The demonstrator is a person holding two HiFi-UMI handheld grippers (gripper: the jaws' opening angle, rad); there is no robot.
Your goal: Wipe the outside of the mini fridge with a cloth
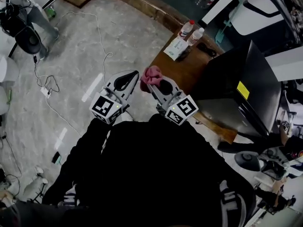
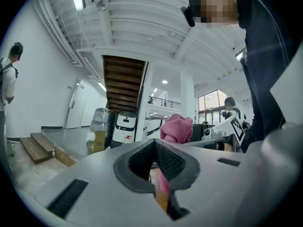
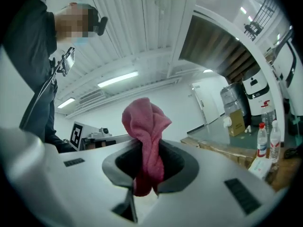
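The black mini fridge (image 1: 246,86) stands on a low wooden table (image 1: 187,72) at the right of the head view. Both grippers are held up in front of the person's dark torso, left of the fridge and apart from it. My right gripper (image 1: 152,85) is shut on a bunched pink cloth (image 1: 152,73), which sticks out past the jaws (image 3: 144,124). My left gripper (image 1: 129,77) sits beside it with its jaws closed and nothing between them (image 2: 155,167). The pink cloth (image 2: 177,128) shows just past the left gripper in its own view.
Two water bottles (image 1: 191,31) and a white packet (image 1: 175,48) stand on the table's far end. Cables and a power strip (image 1: 46,90) lie on the grey floor at left. A black round-based stand (image 1: 27,40) is at the far left. Clutter lies right of the fridge.
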